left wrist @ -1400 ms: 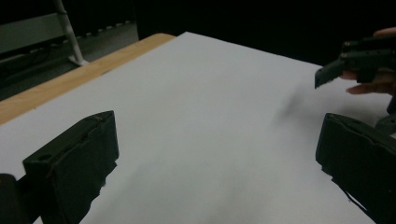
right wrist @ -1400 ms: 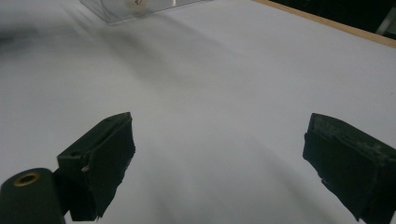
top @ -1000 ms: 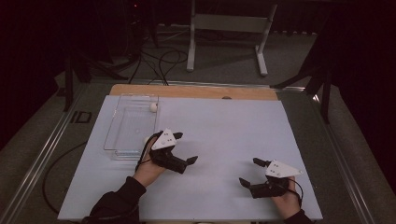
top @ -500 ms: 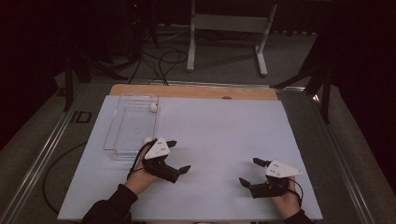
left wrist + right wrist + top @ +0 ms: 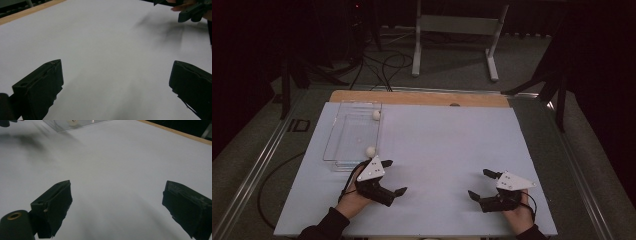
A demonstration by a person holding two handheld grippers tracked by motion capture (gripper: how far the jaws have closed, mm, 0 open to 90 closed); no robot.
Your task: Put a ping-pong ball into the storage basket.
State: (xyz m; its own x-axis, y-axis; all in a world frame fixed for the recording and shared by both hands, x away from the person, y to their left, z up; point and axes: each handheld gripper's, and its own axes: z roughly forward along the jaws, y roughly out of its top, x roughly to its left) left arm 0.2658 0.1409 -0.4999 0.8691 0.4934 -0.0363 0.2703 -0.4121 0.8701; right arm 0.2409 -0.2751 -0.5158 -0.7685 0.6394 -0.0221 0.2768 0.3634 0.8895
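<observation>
Both units sit low at the near edge of the counter (image 5: 452,145). The left hand-held gripper (image 5: 394,177) has its jaws spread wide and empty, just near-right of the clear tray (image 5: 343,131). The right hand-held gripper (image 5: 479,185) is likewise spread and empty, well apart at the near right. 2 white balls lie in the tray: 1 (image 5: 371,151) by its near right wall, 1 (image 5: 376,115) at the far end. Judgement: placement step finished, rest posture. Any next move calls for no grasp.
</observation>
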